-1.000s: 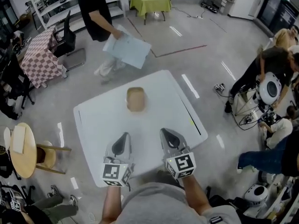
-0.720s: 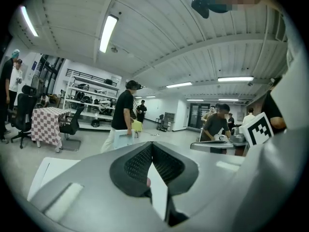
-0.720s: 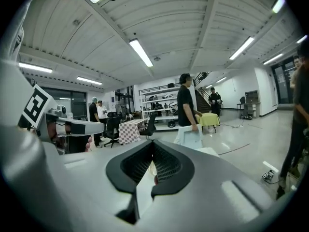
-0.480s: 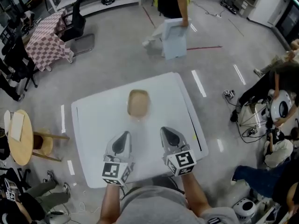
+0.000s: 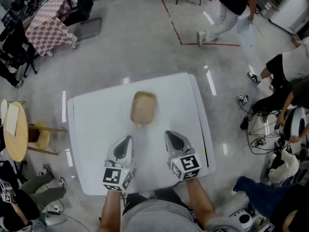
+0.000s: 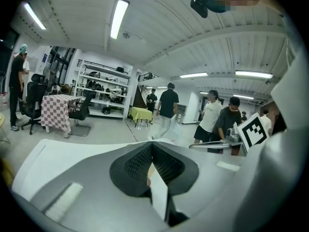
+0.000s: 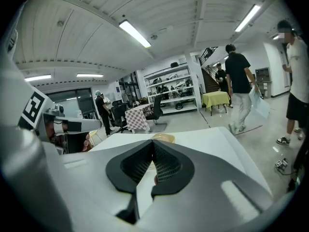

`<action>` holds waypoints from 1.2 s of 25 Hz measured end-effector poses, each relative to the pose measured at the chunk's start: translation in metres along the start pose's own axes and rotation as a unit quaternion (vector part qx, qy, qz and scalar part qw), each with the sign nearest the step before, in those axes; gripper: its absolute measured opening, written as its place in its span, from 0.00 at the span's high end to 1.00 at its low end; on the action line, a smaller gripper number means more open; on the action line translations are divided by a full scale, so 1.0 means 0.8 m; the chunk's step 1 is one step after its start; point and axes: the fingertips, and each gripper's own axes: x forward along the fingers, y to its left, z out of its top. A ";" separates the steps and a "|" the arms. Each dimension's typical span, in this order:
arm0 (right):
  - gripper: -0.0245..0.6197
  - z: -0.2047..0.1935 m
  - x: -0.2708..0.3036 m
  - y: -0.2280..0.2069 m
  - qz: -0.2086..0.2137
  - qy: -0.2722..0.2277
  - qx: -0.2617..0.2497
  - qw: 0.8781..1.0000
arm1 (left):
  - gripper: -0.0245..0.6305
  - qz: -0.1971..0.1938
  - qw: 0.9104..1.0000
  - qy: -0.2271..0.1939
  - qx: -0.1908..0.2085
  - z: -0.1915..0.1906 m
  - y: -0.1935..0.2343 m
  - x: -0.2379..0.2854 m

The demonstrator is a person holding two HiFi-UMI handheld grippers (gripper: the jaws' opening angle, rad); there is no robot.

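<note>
A tan, shallow oval bowl (image 5: 143, 108) lies on the white table (image 5: 91, 124), a little beyond its middle. My left gripper (image 5: 127, 140) and right gripper (image 5: 170, 135) hover side by side over the table's near half, both pointing at the bowl and short of it. Their jaws are pressed together with nothing between them. In the right gripper view the right gripper (image 7: 152, 144) is shut and the bowl (image 7: 163, 137) peeks just past its tip. The left gripper (image 6: 151, 146) in the left gripper view is shut too, with no bowl showing.
A round wooden table (image 5: 12, 134) and stool (image 5: 39, 134) stand left of the white table. A checkered table (image 5: 48, 25) and black chair (image 5: 84, 6) are at the back left. A person (image 5: 231, 4) walks at the back right; other people and equipment crowd the right side.
The person carrying a pale sheet has walked from the back left across to the back right. The head view has shifted slightly. Both grippers stay shut in about the same place.
</note>
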 end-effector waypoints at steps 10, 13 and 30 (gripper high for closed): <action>0.95 -0.044 0.082 -0.013 0.009 0.036 0.025 0.999 | 0.95 0.008 0.999 0.030 -0.014 -0.053 0.057 0.037; 0.95 -0.055 0.102 -0.027 0.012 0.040 0.030 0.999 | 0.95 0.016 0.999 0.033 -0.020 -0.068 0.067 0.055; 0.59 -0.079 0.145 -0.033 0.082 0.062 0.129 0.986 | 0.95 0.038 0.997 0.051 -0.033 -0.098 0.085 0.067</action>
